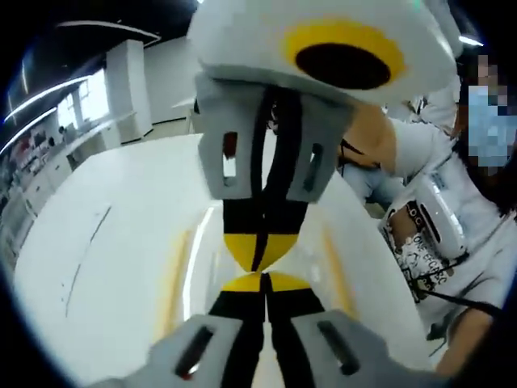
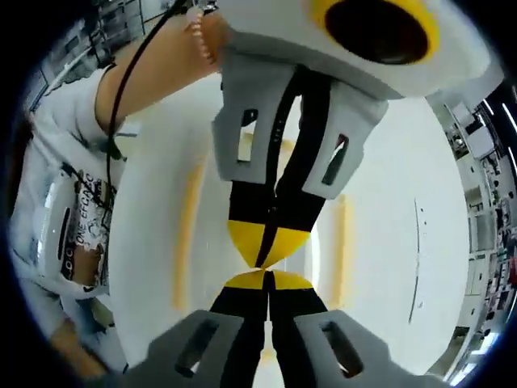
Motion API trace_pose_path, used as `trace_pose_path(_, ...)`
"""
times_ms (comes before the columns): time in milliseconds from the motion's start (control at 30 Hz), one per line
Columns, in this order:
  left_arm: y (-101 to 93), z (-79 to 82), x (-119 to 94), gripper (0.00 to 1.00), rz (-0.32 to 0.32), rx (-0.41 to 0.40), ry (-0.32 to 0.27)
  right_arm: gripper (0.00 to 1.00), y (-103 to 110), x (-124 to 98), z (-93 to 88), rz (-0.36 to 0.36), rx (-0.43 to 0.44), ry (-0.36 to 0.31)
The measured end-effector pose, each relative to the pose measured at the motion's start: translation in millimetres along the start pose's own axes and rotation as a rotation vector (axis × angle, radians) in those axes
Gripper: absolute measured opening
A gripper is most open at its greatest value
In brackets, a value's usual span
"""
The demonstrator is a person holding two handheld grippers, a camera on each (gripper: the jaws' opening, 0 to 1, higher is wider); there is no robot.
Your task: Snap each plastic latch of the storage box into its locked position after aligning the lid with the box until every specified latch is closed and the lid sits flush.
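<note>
My left gripper (image 1: 262,281) rises from the bottom of the left gripper view, jaws shut with nothing between them. My right gripper (image 1: 258,265) comes down from the top, also shut, and its yellow tips meet the left one's tip to tip. The right gripper view mirrors this, with my right gripper (image 2: 267,276) below and the left gripper (image 2: 262,263) above. Beneath them lies a bright, washed-out white surface (image 1: 121,267) with two pale yellow strips (image 1: 174,279) (image 2: 190,234) either side. I cannot tell whether these belong to the storage box or its lid.
A person in a white printed shirt (image 1: 436,242) (image 2: 69,218) stands close to the white surface, an arm (image 2: 153,69) reaching to the gripper. Windows and a pillar (image 1: 125,89) stand in the room behind. A thin dark line (image 2: 416,259) marks the tabletop.
</note>
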State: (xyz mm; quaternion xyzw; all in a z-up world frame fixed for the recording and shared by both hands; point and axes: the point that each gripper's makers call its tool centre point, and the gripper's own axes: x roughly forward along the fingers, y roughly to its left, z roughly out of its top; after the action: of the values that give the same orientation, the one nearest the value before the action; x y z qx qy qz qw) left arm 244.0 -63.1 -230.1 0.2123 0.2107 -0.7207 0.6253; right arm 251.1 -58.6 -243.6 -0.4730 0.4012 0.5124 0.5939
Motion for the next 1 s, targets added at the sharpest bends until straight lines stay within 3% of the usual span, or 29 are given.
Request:
trace_pose_path(200,7.2,-12.3,-20,0.0,0.062,-0.008,-0.05,0.0,0,1,-1.4,0.0,0.002,0.054)
trace_pose_path(333,23.7,-25.2,-46,0.0,0.226,0.036,-0.044,0.0,-1,1,-2.2,0.008,0.015,0.081)
trace_pose_path(567,31.5,-26.8,-95,0.0,0.386,-0.009,-0.327,0.0,-1,2,-2.6,0.023,-0.004,0.108)
trace_pose_path(667,33.4,-35.3,-107,0.0,0.4,-0.05,-0.449,0.0,-1,3,-1.8,0.032,0.006,0.129)
trace_pose_path(800,34.9,-47.0,-113,0.0,0.406,-0.085,-0.466,0.0,0,4,-1.7,0.031,0.004,0.183)
trace_pose_path(867,29.3,-49.2,-110,0.0,0.364,-0.103,-0.475,0.0,0,4,-1.3,0.028,-0.002,0.202)
trace_pose_path(1000,31.2,-62.5,-100,0.0,0.347,-0.116,-0.409,0.0,-2,3,-1.4,0.031,0.002,0.225)
